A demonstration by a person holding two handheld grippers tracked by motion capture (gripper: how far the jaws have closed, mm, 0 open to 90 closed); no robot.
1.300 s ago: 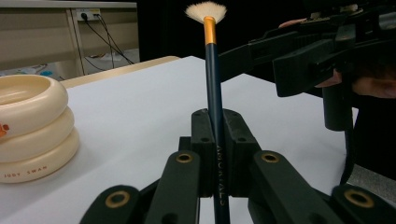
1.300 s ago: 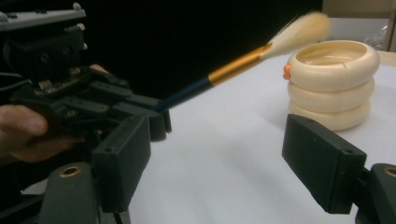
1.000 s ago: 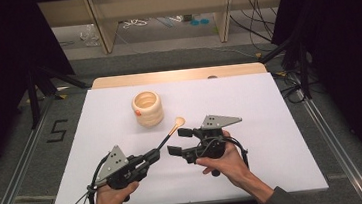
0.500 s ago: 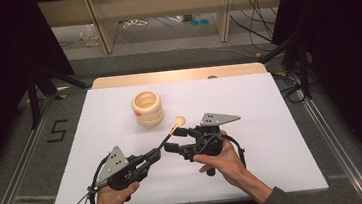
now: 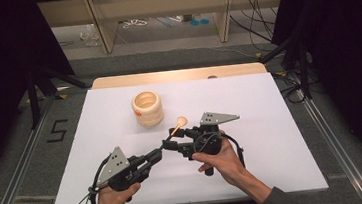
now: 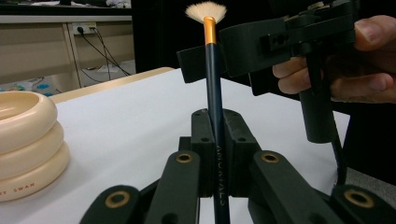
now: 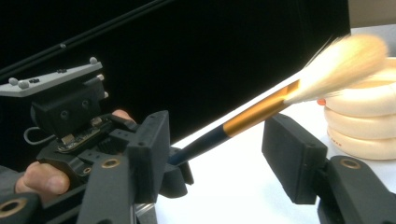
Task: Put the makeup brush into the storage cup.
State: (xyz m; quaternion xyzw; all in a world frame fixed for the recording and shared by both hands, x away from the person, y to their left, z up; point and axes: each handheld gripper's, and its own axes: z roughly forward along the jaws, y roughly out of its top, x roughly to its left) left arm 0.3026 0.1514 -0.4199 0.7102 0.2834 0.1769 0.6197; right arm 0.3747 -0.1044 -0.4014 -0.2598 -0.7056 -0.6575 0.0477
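Since the earlier frames, the right tongs (image 5: pixel 179 143) have been brought in from the right toward the brush (image 5: pixel 175 128), and their jaws have just been closing around its stem; the hands themselves have hardly shifted.

At the left, the left tongs (image 5: pixel 160 153) are clenched on the dark lower stem of the brush, which is held slanting up and away over the white desk (image 5: pixel 271 123), clear of its surface. In the left gripper view the stem is seen pinched between the two jaws, with the gold ferrule and pale fan of bristles at the top. Behind and left of the bristles, the cream ribbed pot (image 5: pixel 147 108) stands on the desk, apart from the brush.

To the right, the right tongs are part-closed, with the stem passing between the jaws near the ferrule; no pad is seen pressing on it yet, so nothing is held by them.

The brush is judged light, with a thin, stiff, smooth stem that could slip or twist in a loose pinch. The bristles are soft and easily splayed, so hold is best taken on the stem just below the ferrule.
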